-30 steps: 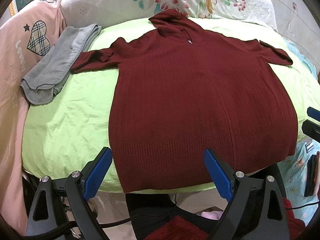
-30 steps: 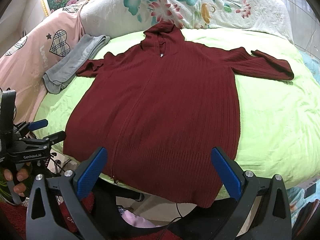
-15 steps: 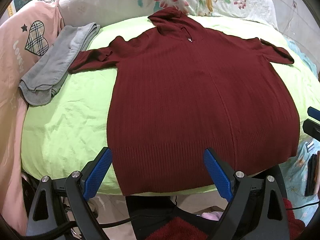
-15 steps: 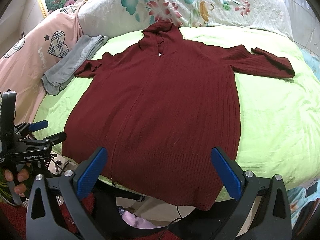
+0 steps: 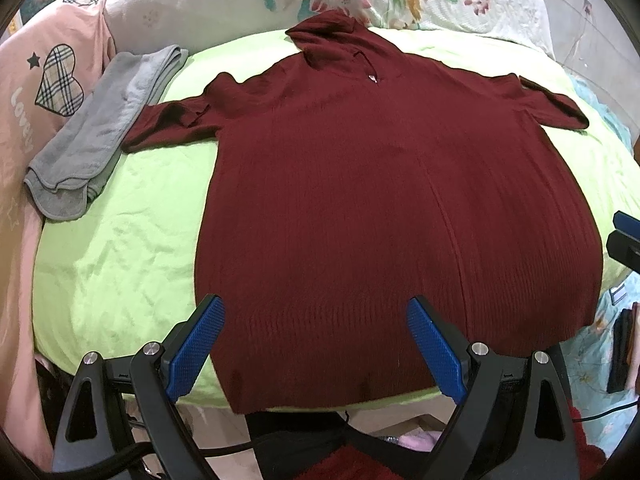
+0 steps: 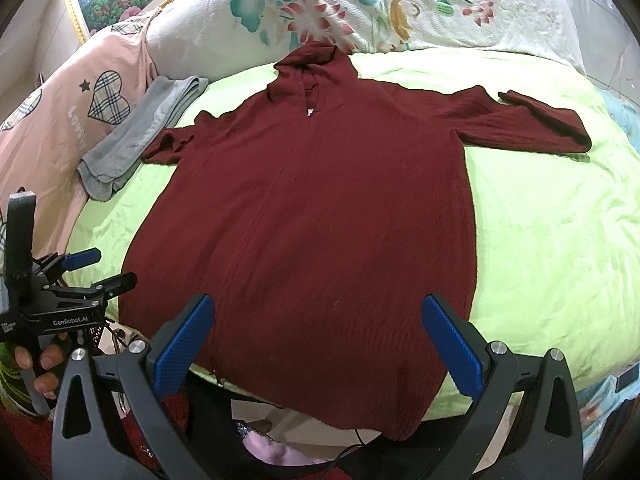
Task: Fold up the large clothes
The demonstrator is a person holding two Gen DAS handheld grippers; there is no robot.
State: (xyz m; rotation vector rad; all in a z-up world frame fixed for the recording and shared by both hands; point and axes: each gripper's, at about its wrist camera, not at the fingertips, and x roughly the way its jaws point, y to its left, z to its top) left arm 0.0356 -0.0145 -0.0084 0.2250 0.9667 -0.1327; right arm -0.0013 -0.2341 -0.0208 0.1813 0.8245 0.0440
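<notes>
Lying flat and unfolded on the green sheet point(image 5: 120, 248), hood at twelve o'clock, the maroon hooded sweater point(image 5: 384, 208) has no fold yet (everything remains). Left gripper point(image 5: 316, 344) and right gripper point(image 6: 320, 340) hover agape at six o'clock, empty.

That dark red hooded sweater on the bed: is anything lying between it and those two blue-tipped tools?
Nothing visible does. The sweater lies flat on the green sheet, its hem just ahead of the open left tool and right tool. The folded grey cloth lies aside by one sleeve.
</notes>
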